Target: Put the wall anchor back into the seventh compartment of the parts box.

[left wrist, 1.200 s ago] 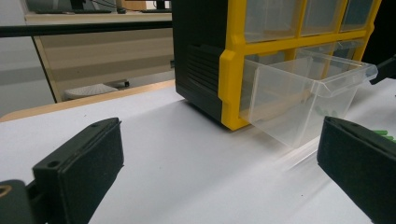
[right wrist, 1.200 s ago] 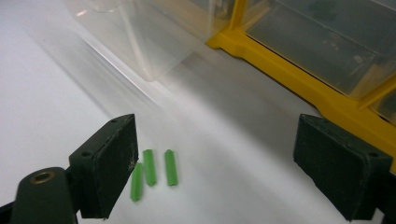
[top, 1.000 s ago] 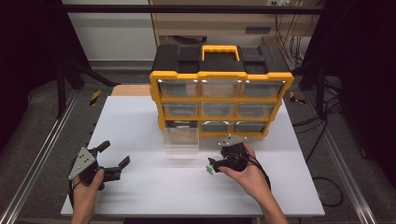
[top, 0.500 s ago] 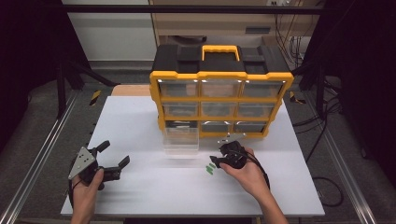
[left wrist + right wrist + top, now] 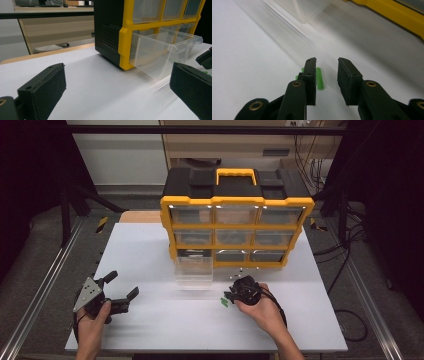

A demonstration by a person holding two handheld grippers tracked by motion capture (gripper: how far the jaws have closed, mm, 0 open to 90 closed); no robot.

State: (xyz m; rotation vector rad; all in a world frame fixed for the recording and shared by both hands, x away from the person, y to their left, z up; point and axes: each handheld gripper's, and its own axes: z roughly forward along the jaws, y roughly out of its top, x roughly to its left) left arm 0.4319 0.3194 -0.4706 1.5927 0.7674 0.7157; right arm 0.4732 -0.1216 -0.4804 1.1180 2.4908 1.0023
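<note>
A small green plastic piece [image 5: 224, 301] [image 5: 319, 78] lies flat on the white table [image 5: 165, 320]. My right gripper [image 5: 231, 296] [image 5: 327, 61] is low over it. Its jaws have just been closing and stand narrow, with a gap still showing. The green piece lies between them against the left pad, clear of the right pad. Behind stands a yellow and black drawer organizer [image 5: 235, 220] [image 5: 125, 32], with a clear drawer [image 5: 194, 270] [image 5: 165, 52] pulled out at its bottom left. My left gripper [image 5: 123, 284] [image 5: 117, 85] rests wide open at the table's near left, holding nothing.
The pulled-out drawer [image 5: 309, 7] sticks out over the table just beyond the right gripper. The organizer's yellow base [image 5: 392, 12] runs along the far right. A metal rail [image 5: 45, 285] borders the table's left side.
The right gripper's jaws have narrowed around the green piece and the hand has shifted slightly. The left gripper has not moved.
</note>
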